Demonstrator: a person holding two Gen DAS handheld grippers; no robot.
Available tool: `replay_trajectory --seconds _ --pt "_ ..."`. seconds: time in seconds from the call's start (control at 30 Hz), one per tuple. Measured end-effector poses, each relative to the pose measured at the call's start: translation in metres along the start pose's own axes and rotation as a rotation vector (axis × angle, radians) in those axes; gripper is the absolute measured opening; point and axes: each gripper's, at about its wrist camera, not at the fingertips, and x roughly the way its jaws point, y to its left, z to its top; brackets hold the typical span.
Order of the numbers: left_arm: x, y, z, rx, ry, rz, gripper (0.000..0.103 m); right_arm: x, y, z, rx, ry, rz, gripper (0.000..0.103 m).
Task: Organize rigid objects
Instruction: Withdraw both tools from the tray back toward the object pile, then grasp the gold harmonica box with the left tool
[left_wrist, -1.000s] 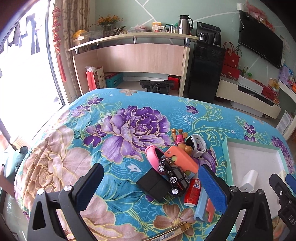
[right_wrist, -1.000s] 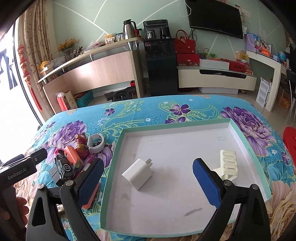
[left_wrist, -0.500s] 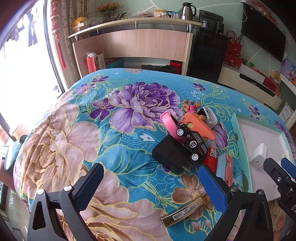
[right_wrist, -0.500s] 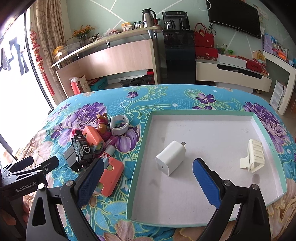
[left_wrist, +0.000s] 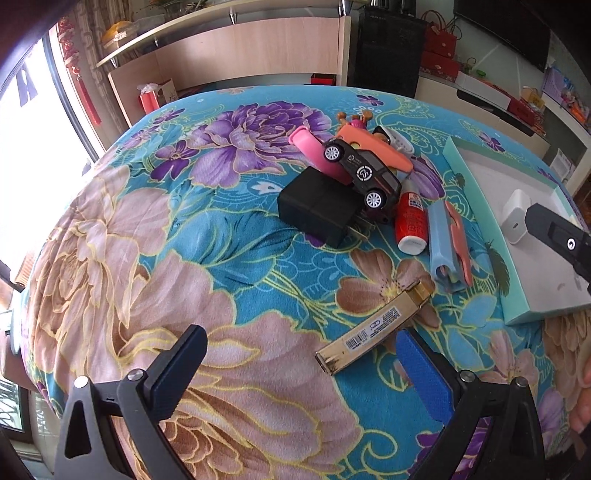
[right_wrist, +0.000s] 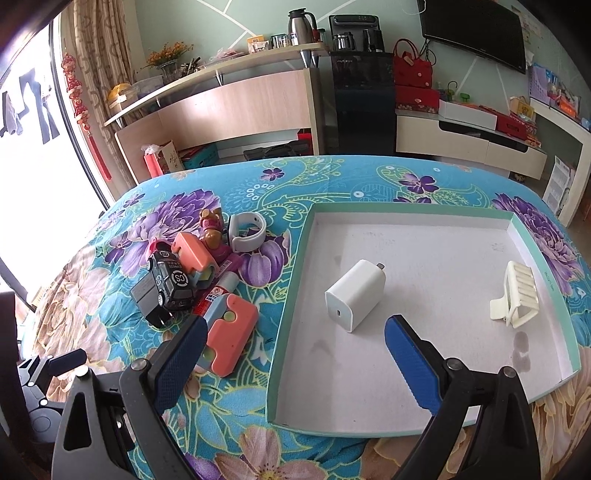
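Toys and small items sit heaped on the floral cloth (left_wrist: 184, 229) just left of the tray (right_wrist: 291, 302): toy car (left_wrist: 364, 171), black adapter (left_wrist: 317, 205), glue bottle (left_wrist: 408, 218). White charger (right_wrist: 356, 295) and hair clip (right_wrist: 515, 299) lie in the tray. Left gripper (left_wrist: 301, 363) and right gripper (right_wrist: 291, 345) both gape, empty. Step: choosing the next pick. A gold bar (left_wrist: 373, 330), possibly a lighter, lies nearest the left gripper; next move calls for lowering over it and closing.
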Motion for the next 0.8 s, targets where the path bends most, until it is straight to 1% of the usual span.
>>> replay_trajectory --seconds 0.13,0.2,0.27,0.37,0.67,0.73,0.8 --pt "0.006 -0.001 -0.005 0.019 0.039 0.008 0.103 0.000 0.000 0.000 0.002 0.001 0.002 0.097" --pt "0.009 0.001 -0.006 0.014 0.046 0.032 0.103 0.001 0.001 0.000 -0.001 0.004 0.003 0.097" --pt "0.010 0.006 -0.006 0.002 0.041 0.053 0.103 0.002 0.002 -0.001 -0.005 0.007 0.005 0.097" --pt "0.014 0.017 -0.004 -0.041 0.034 0.057 0.103 0.002 0.003 -0.001 -0.008 0.009 0.006 0.097" --pt "0.021 0.031 0.002 -0.117 -0.004 0.089 0.103 0.006 0.002 -0.002 -0.008 0.020 0.008 0.097" --pt "0.021 0.031 0.002 -0.118 -0.006 0.089 0.103 0.006 0.002 -0.003 -0.009 0.021 0.009 0.097" --pt "0.021 0.028 0.003 -0.106 -0.008 0.072 0.103 0.006 0.002 -0.003 -0.008 0.021 0.008 0.097"
